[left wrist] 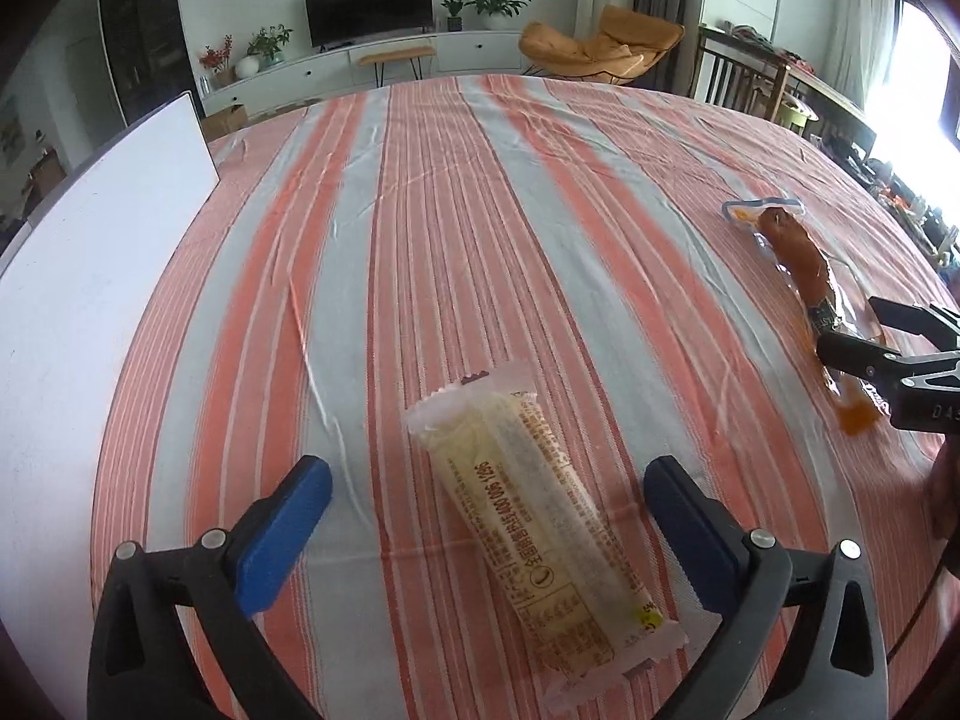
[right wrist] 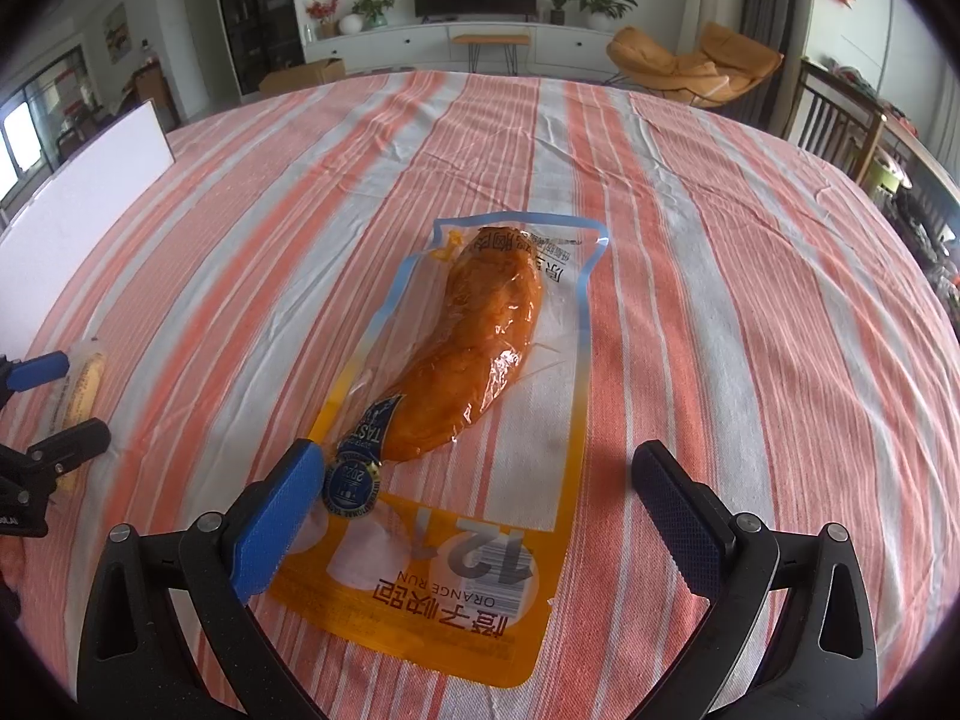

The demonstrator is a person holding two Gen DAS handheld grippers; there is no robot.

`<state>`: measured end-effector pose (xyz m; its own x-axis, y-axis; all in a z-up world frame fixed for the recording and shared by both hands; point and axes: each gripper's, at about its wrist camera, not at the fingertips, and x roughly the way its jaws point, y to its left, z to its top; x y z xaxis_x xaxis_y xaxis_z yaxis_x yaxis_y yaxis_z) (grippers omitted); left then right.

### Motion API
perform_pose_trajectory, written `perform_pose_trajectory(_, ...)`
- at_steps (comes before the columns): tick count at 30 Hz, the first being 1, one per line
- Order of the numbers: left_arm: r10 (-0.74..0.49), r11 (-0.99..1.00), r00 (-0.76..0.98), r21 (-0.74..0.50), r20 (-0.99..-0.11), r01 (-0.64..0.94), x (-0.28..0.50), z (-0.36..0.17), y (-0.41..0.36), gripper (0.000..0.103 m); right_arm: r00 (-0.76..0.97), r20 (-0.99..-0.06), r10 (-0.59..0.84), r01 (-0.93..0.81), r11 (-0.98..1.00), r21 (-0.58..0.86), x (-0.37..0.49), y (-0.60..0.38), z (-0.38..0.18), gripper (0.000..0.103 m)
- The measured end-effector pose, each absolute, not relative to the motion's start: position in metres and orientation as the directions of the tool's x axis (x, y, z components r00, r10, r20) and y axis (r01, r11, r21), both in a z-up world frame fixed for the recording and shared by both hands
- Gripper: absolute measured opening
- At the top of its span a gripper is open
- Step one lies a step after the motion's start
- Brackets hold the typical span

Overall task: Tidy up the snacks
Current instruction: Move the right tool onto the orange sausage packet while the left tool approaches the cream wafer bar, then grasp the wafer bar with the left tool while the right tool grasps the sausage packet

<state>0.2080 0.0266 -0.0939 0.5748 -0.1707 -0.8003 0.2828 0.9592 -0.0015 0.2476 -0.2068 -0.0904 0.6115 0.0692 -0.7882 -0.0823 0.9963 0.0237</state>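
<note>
A long pale yellow snack bar (left wrist: 534,534) in a clear printed wrapper lies on the striped tablecloth, between the open fingers of my left gripper (left wrist: 489,486). A vacuum-packed orange sweet potato (right wrist: 474,336) in a clear and yellow pouch lies in front of my right gripper (right wrist: 480,480), which is open with the pouch's near end between its fingers. The left finger pad (right wrist: 282,504) rests over the pouch's edge. The sweet potato pouch (left wrist: 798,258) and the right gripper (left wrist: 864,330) also show at the right of the left wrist view. The snack bar (right wrist: 84,396) and left gripper (right wrist: 66,396) show at the left edge of the right wrist view.
The table (right wrist: 750,300) wears an orange, grey and white striped cloth. A white board (left wrist: 90,276) lies at the table's left side, also in the right wrist view (right wrist: 78,204). Beyond the table are a TV cabinet, plants, an orange lounge chair (right wrist: 696,66) and wooden chairs.
</note>
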Motion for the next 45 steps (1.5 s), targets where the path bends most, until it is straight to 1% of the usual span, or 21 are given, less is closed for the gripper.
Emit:
perform_pose_trajectory(13, -0.171, 0.959, 0.576, -0.002, -0.799, 0.282, 0.208, -0.095, 0.027, 0.103, 0.614, -0.785, 0.078, -0.085, 0.996, 0.033, 0.248, -0.208, -0.089, 0.103)
perform_pose_trajectory(15, -0.173, 0.959, 0.574, -0.003, -0.800, 0.284, 0.207, -0.095, 0.027, 0.103, 0.637, -0.757, 0.145, -0.097, 0.989, 0.108, 0.243, -0.217, -0.084, 0.102)
perform_pose_trajectory(18, -0.186, 0.956, 0.559, -0.018, -0.808, 0.292, 0.208, -0.093, 0.028, 0.103, 0.749, -0.605, 0.270, -0.070, 0.940, 0.333, 0.222, -0.258, -0.068, 0.102)
perform_pose_trajectory(20, -0.208, 0.958, 0.550, -0.055, -0.809, 0.280, 0.207, -0.091, 0.033, 0.103, 0.777, -0.564, 0.279, -0.024, 0.909, 0.417, 0.214, -0.283, -0.059, 0.102)
perform_pose_trajectory(22, -0.228, 0.960, 0.538, -0.096, -0.812, 0.262, 0.205, -0.088, 0.038, 0.103, 0.795, -0.549, 0.257, 0.030, 0.888, 0.458, 0.209, -0.310, -0.050, 0.102)
perform_pose_trajectory(24, -0.243, 0.959, 0.516, -0.125, -0.821, 0.254, 0.203, -0.086, 0.040, 0.101, 0.779, -0.589, 0.215, 0.111, 0.877, 0.467, 0.214, -0.329, -0.046, 0.102)
perform_pose_trajectory(25, -0.236, 0.961, 0.514, -0.118, -0.825, 0.251, 0.201, -0.086, 0.039, 0.095, 0.749, -0.626, 0.217, 0.157, 0.859, 0.487, 0.221, -0.340, -0.046, 0.102)
perform_pose_trajectory(26, -0.216, 0.964, 0.517, -0.097, -0.828, 0.247, 0.199, -0.086, 0.037, 0.084, 0.718, -0.656, 0.234, 0.180, 0.847, 0.500, 0.230, -0.342, -0.046, 0.102)
perform_pose_trajectory(27, -0.187, 0.968, 0.527, -0.064, -0.829, 0.243, 0.196, -0.085, 0.035, 0.078, 0.687, -0.681, 0.252, 0.185, 0.846, 0.500, 0.239, -0.339, -0.045, 0.102)
perform_pose_trajectory(29, -0.149, 0.969, 0.552, -0.010, -0.821, 0.246, 0.189, -0.085, 0.029, 0.055, 0.604, -0.743, 0.289, 0.156, 0.871, 0.466, 0.259, -0.318, -0.044, 0.102)
perform_pose_trajectory(30, -0.159, 0.967, 0.557, -0.015, -0.815, 0.254, 0.187, -0.084, 0.027, 0.049, 0.559, -0.777, 0.288, 0.129, 0.896, 0.425, 0.269, -0.300, -0.045, 0.102)
perform_pose_trajectory(31, -0.164, 0.966, 0.562, -0.016, -0.811, 0.258, 0.185, -0.083, 0.026, 0.032, 0.499, -0.825, 0.266, 0.095, 0.929, 0.357, 0.283, -0.276, -0.050, 0.102)
perform_pose_trajectory(33, -0.178, 0.963, 0.563, -0.025, -0.807, 0.270, 0.185, -0.083, 0.023, 0.029, 0.408, -0.899, 0.161, 0.065, 0.977, 0.205, 0.305, -0.240, -0.066, 0.102)
perform_pose_trajectory(35, -0.210, 0.960, 0.564, -0.059, -0.799, 0.273, 0.184, -0.084, 0.026, 0.029, 0.393, -0.919, 0.015, 0.042, 0.999, 0.035, 0.317, -0.217, -0.079, 0.103)
perform_pose_trajectory(36, -0.242, 0.958, 0.560, -0.102, -0.793, 0.269, 0.183, -0.083, 0.032, 0.029, 0.399, -0.917, -0.009, 0.027, 1.000, 0.002, 0.319, -0.211, -0.081, 0.102)
perform_pose_trajectory(37, -0.270, 0.954, 0.559, -0.140, -0.784, 0.264, 0.181, -0.081, 0.037, 0.029, 0.420, -0.908, 0.005, 0.017, 1.000, 0.013, 0.318, -0.209, -0.081, 0.095)
perform_pose_trajectory(38, -0.302, 0.948, 0.564, -0.181, -0.769, 0.261, 0.178, -0.077, 0.044, 0.029, 0.437, -0.899, 0.003, 0.017, 1.000, 0.011, 0.316, -0.211, -0.076, 0.074)
perform_pose_trajectory(39, -0.326, 0.942, 0.570, -0.209, -0.754, 0.263, 0.175, -0.073, 0.049, 0.029, 0.442, -0.897, 0.031, 0.011, 0.999, 0.040, 0.313, -0.215, -0.072, 0.067)
perform_pose_trajectory(41, -0.362, 0.931, 0.578, -0.250, -0.731, 0.267, 0.169, -0.065, 0.056, 0.029, 0.451, -0.890, 0.071, 0.006, 0.997, 0.082, 0.306, -0.225, -0.064, 0.045)
perform_pose_trajectory(43, -0.394, 0.919, 0.590, -0.284, -0.705, 0.275, 0.163, -0.054, 0.062, 0.029, 0.448, -0.887, 0.113, 0.015, 0.991, 0.134, 0.302, -0.234, -0.063, 0.044)
perform_pose_trajectory(45, -0.428, 0.904, 0.603, -0.322, -0.674, 0.281, 0.157, -0.042, 0.067, 0.029, 0.451, -0.872, 0.188, 0.030, 0.974, 0.225, 0.294, -0.251, -0.062, 0.043)
